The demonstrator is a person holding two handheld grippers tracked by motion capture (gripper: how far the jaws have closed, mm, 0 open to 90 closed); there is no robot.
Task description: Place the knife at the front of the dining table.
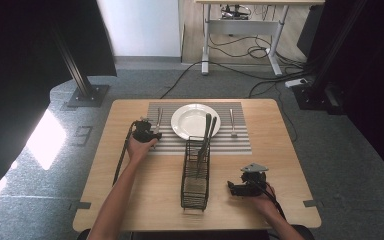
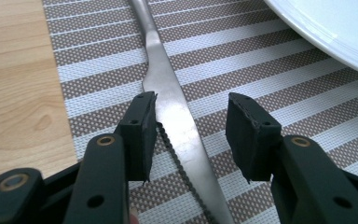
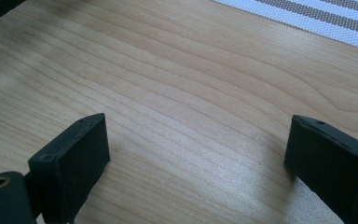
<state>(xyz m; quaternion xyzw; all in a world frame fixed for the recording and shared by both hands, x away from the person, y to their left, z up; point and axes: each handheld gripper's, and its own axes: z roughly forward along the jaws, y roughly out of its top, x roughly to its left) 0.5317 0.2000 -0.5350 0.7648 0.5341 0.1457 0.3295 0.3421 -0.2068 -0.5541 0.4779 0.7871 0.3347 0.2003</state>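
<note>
your left tongs (image 2: 192,135) sit low over the striped placemat (image 2: 270,88), jaws spread with the knife (image 2: 177,116) lying flat between them. the serrated edge runs close by one pad and the other pad stands clear of the blade, so nothing is pinched. that straddle makes sense either way — you could be about to close on the blade or have just let it go; which one, i cannot tell. in the high view the knife (image 1: 158,120) lies on the mat just left of the white plate (image 1: 195,121), roughly parallel to the mat's short edge, which reads like a table setting: a piece of cutlery (image 1: 232,122), probably a fork, lies on the mat on the plate's other side.

the wire caddy (image 1: 196,172) stands on the tabletop (image 1: 280,165) in front of the plate, between your two hands, so either one can reach it. a couple of long utensils (image 1: 207,137) lean in it, their handles tipping up over the plate's near rim.

your right tongs (image 1: 240,189) rest near the tabletop's front right, jaws wide apart over bare wood and holding nothing — parked out of the way, it seems, while the left hand (image 1: 139,147) works. a corner of the mat shows far off in the right gripper view.
</note>
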